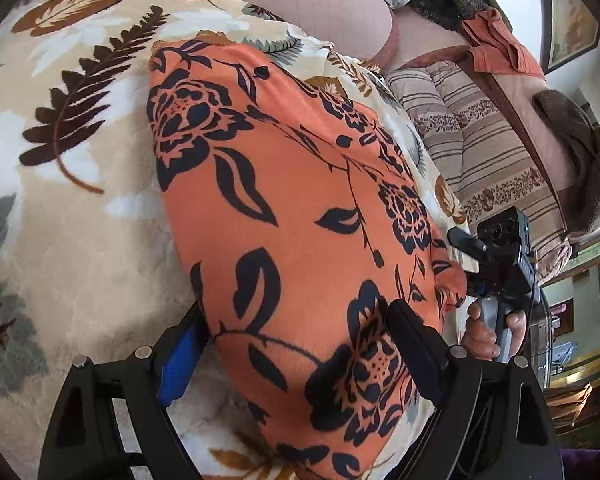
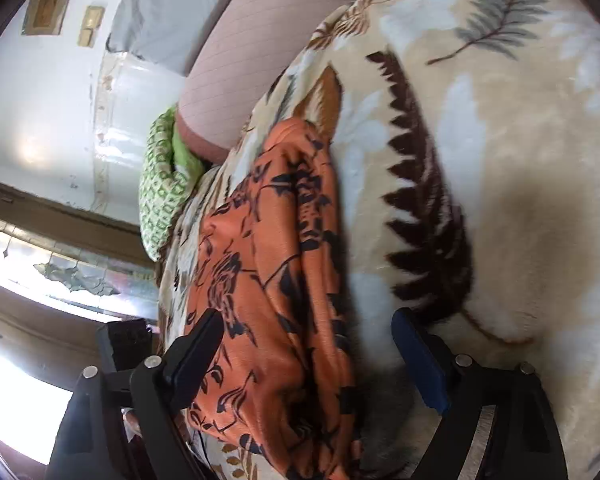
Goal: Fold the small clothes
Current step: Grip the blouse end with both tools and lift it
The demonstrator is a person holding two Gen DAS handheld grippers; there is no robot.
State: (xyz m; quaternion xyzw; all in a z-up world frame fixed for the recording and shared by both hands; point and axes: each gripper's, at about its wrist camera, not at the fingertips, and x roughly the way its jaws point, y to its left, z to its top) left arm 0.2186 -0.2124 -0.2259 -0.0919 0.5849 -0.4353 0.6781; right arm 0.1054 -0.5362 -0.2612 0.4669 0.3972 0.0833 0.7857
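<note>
An orange garment (image 1: 292, 208) with a dark floral print lies flat on a beige leaf-patterned blanket (image 1: 68, 208). My left gripper (image 1: 296, 344) is open, its fingers astride the garment's near corner. The right gripper (image 1: 496, 252) shows at the garment's right edge in the left wrist view. In the right wrist view the garment (image 2: 268, 288) lies bunched between my right gripper's (image 2: 308, 344) open fingers, one black finger (image 2: 196, 352) on its left and a blue-padded one (image 2: 420, 356) on its right over the blanket (image 2: 500, 160).
A pink bolster (image 1: 320, 0) lies at the blanket's far edge. A striped quilt (image 1: 480, 140) and an orange cloth (image 1: 496, 44) lie to the right. A green patterned pillow (image 2: 160, 184) sits by the bolster (image 2: 252, 48). A white wall (image 2: 40, 100) and window are at left.
</note>
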